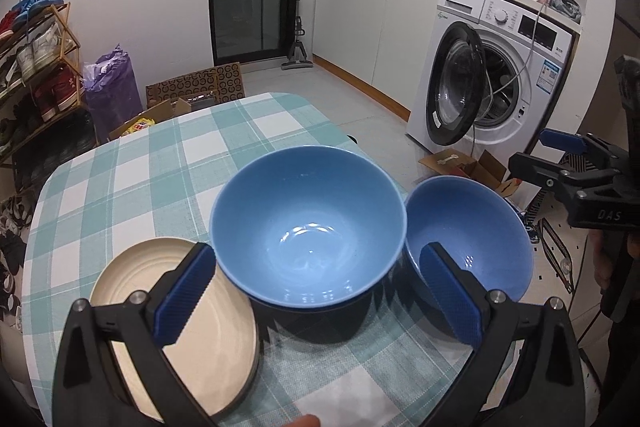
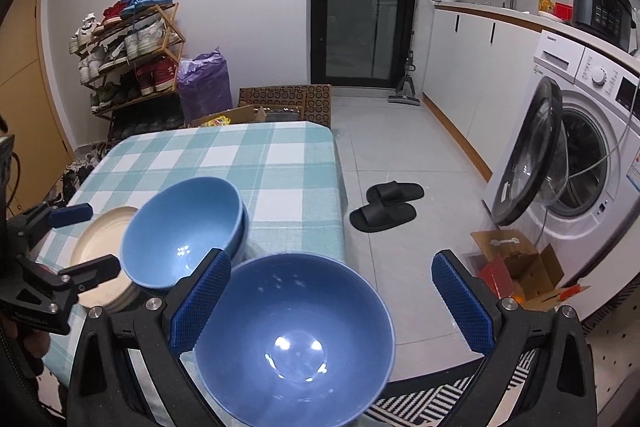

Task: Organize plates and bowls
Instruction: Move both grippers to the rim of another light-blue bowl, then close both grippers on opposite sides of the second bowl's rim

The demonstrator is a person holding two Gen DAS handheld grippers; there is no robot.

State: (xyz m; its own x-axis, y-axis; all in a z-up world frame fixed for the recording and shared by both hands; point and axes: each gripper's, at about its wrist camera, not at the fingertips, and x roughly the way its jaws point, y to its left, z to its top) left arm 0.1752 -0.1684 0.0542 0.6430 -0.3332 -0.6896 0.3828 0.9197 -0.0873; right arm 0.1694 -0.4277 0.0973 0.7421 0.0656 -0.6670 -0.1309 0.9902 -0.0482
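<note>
On the checked tablecloth (image 1: 132, 187) a blue bowl (image 1: 308, 227) sits nested in a second one. Left of it lies a stack of cream plates (image 1: 188, 339), and a single blue bowl (image 1: 476, 227) stands at the right table edge. My left gripper (image 1: 320, 297) is open, one finger over the plates and the other in front of the single bowl. From the right wrist, the single bowl (image 2: 292, 339) lies between the open right gripper's (image 2: 330, 305) fingers, ungripped. Behind it are the nested bowls (image 2: 180, 227), plates (image 2: 100, 251) and left gripper (image 2: 92, 243). The right gripper (image 1: 540, 155) hovers right of the table.
A washing machine (image 2: 580, 147) with its door open stands to the right. Black slippers (image 2: 384, 207) and an open cardboard box (image 2: 516, 267) lie on the floor. Beyond the table are boxes (image 2: 288, 99), a purple bag (image 2: 204, 83) and a shoe rack (image 2: 128, 55).
</note>
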